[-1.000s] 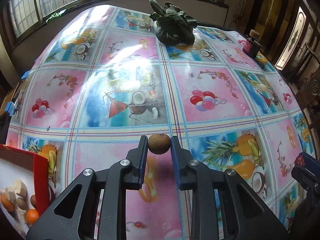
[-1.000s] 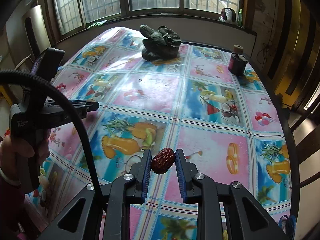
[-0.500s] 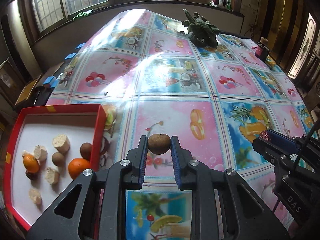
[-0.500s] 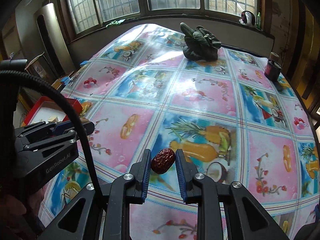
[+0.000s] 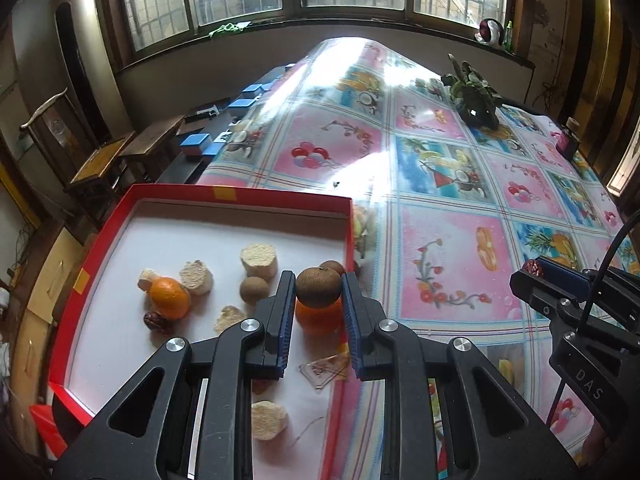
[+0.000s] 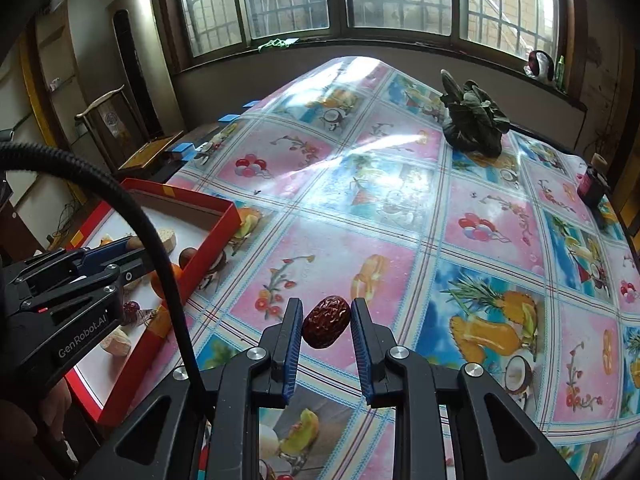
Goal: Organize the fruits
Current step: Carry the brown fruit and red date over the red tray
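Note:
My left gripper point(image 5: 319, 294) is shut on a round brown fruit point(image 5: 319, 287) and hangs over the right side of a red-rimmed tray point(image 5: 240, 196) with a white floor. In the tray lie an orange point(image 5: 170, 297), a second orange point(image 5: 318, 320) under the held fruit, brown round fruits point(image 5: 255, 289), a red date point(image 5: 156, 322) and several pale cut pieces point(image 5: 259, 261). My right gripper point(image 6: 326, 322) is shut on a wrinkled red date point(image 6: 326, 321) above the tablecloth, to the right of the tray point(image 6: 208, 248). The left gripper point(image 6: 132, 250) also shows in the right wrist view, over the tray.
A table point(image 6: 400, 216) with a glossy fruit-print cloth runs back to the windows. On it stand a dark leafy plant point(image 6: 476, 122) at the back and a small dark jar point(image 6: 592, 184) at the right edge. Wooden stools point(image 5: 116, 156) and blue boxes point(image 5: 196, 145) stand left of the table.
Both grippers have swept left across the table with their fruits held. The tray has come into full view under my left gripper, and the right gripper now sits close beside it.

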Demonstrator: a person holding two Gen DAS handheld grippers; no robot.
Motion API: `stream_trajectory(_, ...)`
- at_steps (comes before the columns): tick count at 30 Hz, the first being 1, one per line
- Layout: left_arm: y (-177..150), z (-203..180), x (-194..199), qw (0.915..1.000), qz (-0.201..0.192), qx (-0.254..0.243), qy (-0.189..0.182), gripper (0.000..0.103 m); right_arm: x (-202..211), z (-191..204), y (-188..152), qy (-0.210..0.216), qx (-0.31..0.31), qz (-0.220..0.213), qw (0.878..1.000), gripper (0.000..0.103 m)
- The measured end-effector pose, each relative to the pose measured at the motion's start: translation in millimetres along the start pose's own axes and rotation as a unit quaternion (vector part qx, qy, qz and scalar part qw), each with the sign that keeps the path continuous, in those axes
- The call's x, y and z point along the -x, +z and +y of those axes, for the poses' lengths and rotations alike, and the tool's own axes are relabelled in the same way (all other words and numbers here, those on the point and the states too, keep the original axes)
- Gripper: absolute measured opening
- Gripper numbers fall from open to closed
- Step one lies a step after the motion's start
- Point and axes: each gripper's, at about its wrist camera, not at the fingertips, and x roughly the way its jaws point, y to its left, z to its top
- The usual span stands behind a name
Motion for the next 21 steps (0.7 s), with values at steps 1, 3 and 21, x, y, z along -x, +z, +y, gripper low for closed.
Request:
stream_trajectory(1,-1,6,1,1.0,0.0,0.004,0.004,0.022,-1,5,1,0.003,0.004,0.001,1.0,0.023)
stream_trajectory(3,-2,18,2,0.9998,-0.001,0.013,0.012,0.022,-4,14,4,0.008,0.013,0.001,1.0,0.023)
stream_trajectory(21,-19,85,-1,0.997,0.007,0.062,0.045,0.022,-22,88,21,0.041,0.089,0.012,0.995,0.023)
